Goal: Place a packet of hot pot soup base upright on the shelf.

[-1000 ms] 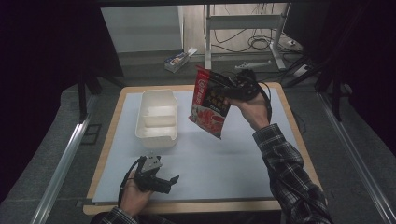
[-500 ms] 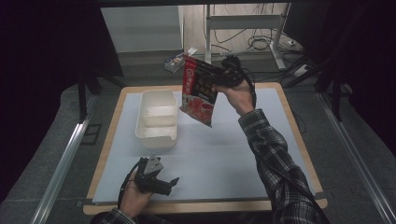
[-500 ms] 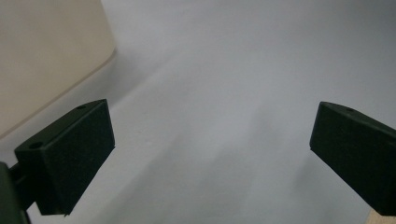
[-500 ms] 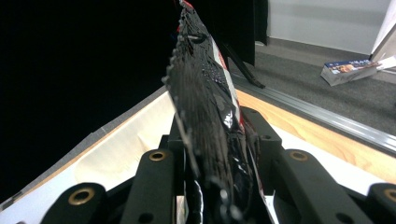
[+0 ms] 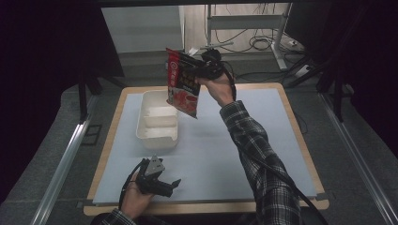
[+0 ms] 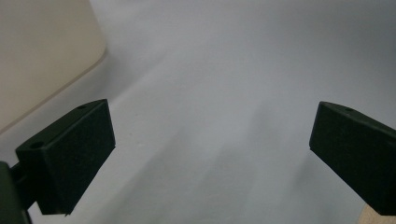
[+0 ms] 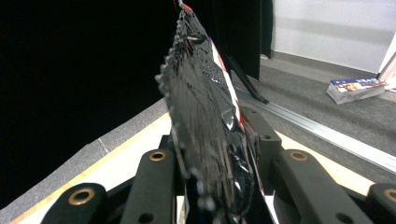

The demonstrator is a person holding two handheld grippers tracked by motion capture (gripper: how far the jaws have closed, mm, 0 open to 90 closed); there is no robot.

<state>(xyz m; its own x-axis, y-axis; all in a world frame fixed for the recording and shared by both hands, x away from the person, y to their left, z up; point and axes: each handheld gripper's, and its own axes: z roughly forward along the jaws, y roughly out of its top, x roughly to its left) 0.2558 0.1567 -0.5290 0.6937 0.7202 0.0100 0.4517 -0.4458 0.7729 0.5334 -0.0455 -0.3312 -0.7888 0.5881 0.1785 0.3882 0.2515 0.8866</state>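
A red and black snack bag [image 5: 183, 82] hangs in the air above the far middle of the table, just right of the white divided tray [image 5: 142, 123]. My right gripper [image 5: 199, 71] is shut on the bag's right edge; in the right gripper view the bag [image 7: 205, 116] stands edge-on, pinched between the jaws. My left gripper [image 5: 174, 183] rests low on the mat near the table's front edge, open, with nothing between its pads [image 6: 70, 154]. The tray's pale corner [image 6: 42, 51] lies ahead and to the left of it.
A pale blue mat [image 5: 263, 140] covers the wooden table [image 5: 291, 108]. A flat box [image 7: 357, 88] lies on the floor beyond the table. Desk legs and cables [image 5: 253, 42] stand behind the far edge.
My right gripper has carried the bag up and to the left, from the right-hand middle of the table to beside the tray's far end. The left gripper has stayed put.
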